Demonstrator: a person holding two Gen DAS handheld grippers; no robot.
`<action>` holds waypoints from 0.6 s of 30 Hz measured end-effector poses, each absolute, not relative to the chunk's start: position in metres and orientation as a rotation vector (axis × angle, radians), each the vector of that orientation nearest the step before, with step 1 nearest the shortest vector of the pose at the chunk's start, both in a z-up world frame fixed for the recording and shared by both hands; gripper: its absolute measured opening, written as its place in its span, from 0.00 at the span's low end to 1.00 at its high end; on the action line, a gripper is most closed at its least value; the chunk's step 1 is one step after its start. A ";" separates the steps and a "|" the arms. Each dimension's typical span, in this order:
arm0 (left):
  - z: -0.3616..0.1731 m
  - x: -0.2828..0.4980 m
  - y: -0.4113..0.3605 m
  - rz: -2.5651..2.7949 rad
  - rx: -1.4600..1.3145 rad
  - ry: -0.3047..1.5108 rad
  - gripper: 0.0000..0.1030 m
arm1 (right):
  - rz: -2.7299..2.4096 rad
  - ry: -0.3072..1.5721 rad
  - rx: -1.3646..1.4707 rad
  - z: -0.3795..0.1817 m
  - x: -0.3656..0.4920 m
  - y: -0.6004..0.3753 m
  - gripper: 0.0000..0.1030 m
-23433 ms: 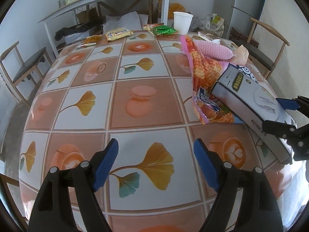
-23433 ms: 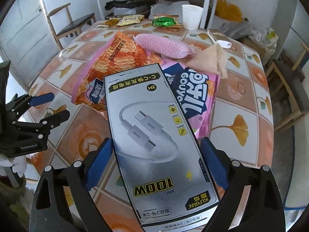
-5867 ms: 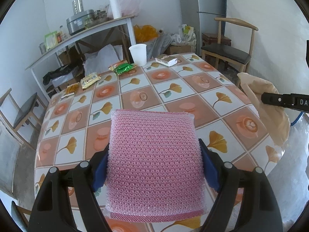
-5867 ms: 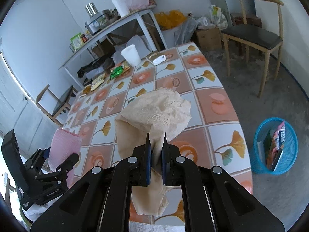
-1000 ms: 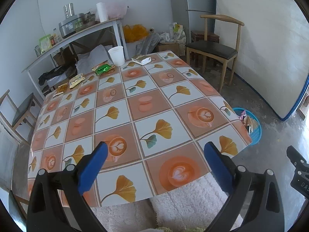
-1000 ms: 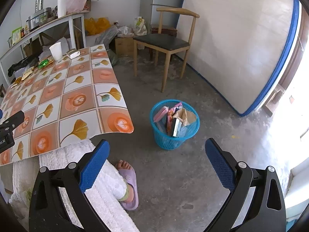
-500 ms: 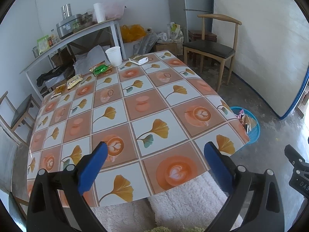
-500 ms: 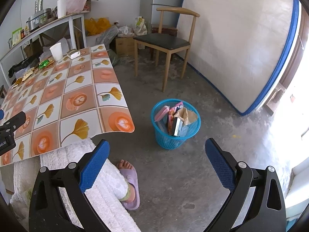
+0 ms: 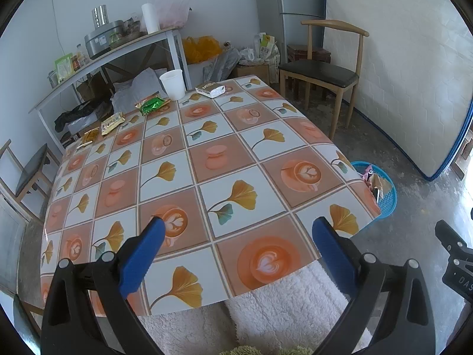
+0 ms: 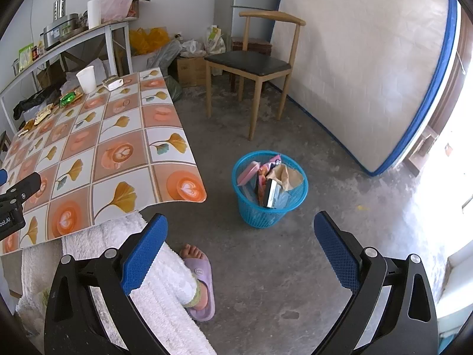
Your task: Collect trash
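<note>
Both the left gripper (image 9: 236, 236) and right gripper (image 10: 241, 232) stand wide apart, empty. Blue basket (image 10: 267, 207) at 12 o'clock holds trash piled to its rim. Remaining wrappers (image 9: 152, 106) lie at the table's (image 9: 266, 159) 11 o'clock end. Risk: further drops may bounce off the heaped contents.

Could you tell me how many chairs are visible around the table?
2. One wooden chair stands on the floor past the table's far right corner; another chair sits at its left side, partly cut off. Others may be hidden.
</note>
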State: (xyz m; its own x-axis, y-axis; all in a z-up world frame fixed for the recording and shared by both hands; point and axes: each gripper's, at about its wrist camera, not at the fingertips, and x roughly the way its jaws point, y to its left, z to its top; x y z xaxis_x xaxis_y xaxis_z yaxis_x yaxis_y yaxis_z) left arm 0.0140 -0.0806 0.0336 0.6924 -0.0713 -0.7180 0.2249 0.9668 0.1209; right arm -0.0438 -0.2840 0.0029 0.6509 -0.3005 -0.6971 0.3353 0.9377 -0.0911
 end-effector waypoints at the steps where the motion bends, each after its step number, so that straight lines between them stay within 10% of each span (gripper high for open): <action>1: 0.034 0.014 -0.081 -0.167 0.205 0.790 0.95 | -0.361 0.782 0.048 0.003 -0.044 -0.284 0.93; 18: 0.034 0.013 -0.081 -0.167 0.205 0.790 0.95 | -0.366 0.772 0.057 0.008 -0.042 -0.278 0.93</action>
